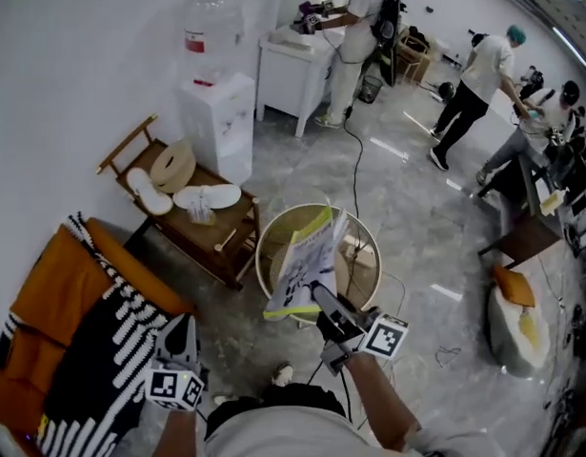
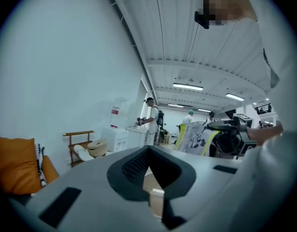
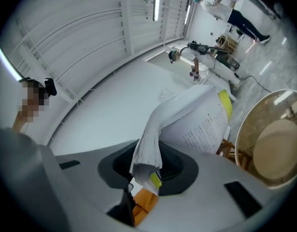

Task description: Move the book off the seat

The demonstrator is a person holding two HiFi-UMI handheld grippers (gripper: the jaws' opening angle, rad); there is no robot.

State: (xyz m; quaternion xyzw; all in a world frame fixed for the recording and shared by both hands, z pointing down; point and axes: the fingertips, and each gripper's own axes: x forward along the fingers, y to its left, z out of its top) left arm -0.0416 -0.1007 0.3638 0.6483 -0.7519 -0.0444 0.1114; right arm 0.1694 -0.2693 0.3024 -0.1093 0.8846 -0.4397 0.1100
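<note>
Clamping one book point(image 1: 305, 255): right gripper point(image 1: 323, 298); left gripper point(image 1: 181, 327) clenched, empty; one orange seat point(image 1: 54, 293)

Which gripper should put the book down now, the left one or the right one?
Right. The right gripper is shut on the book, holding it above the round table. The left gripper holds nothing and sits low by the orange chair.

left tool point(image 1: 182, 331): low, jaws together | right tool point(image 1: 323, 298): forward, clamping book point(image 1: 307, 255)
</note>
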